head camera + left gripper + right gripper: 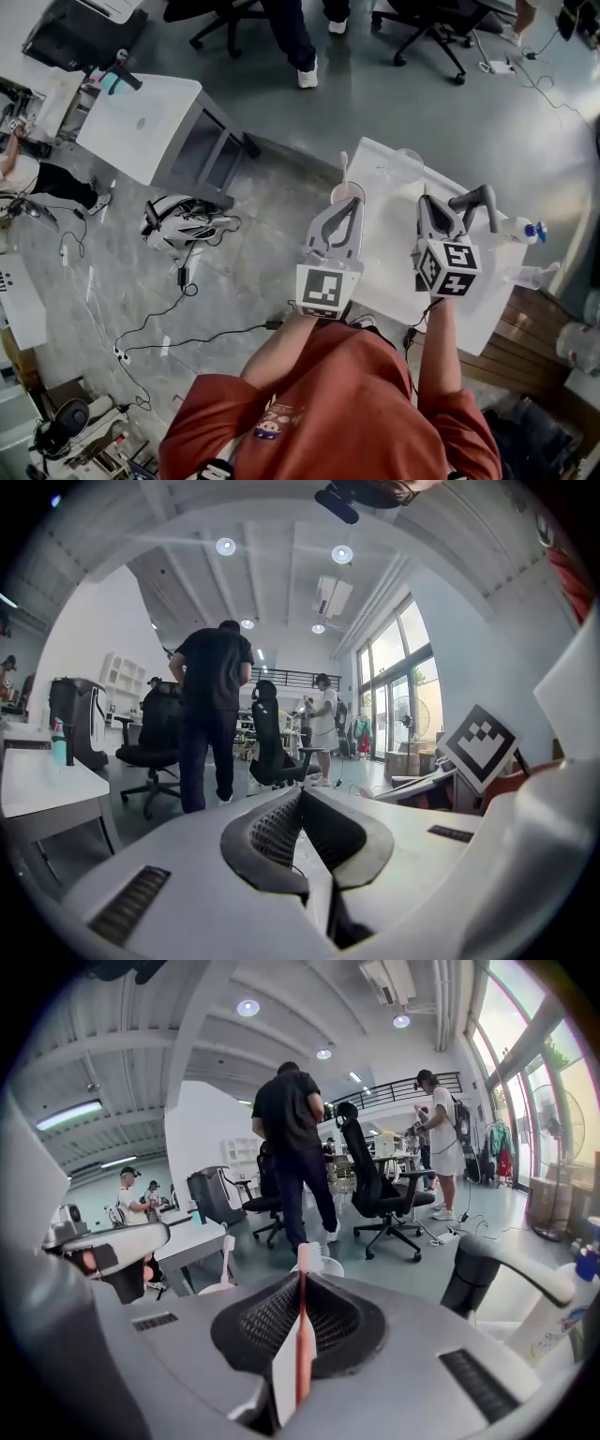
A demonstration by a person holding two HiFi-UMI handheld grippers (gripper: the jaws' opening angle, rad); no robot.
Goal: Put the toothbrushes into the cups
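Pink cup [348, 193], clear cup [409, 161] on white table [389, 255]

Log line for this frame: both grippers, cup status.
left gripper: jaws shut, empty | right gripper: jaws shut on toothbrush | pink cup: second toothbrush standing in it

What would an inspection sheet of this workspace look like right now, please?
Surface: white table on a grey floor.
Job's things: pink cup holding the first toothbrush; clear cup beside it; second toothbrush held.
Clutter: spray bottle, dark faucet.
Grippers: left gripper shut, empty; right gripper shut on the second toothbrush.
Cables: loose cables on the floor.
Surroundings: office chairs, people standing, another table.
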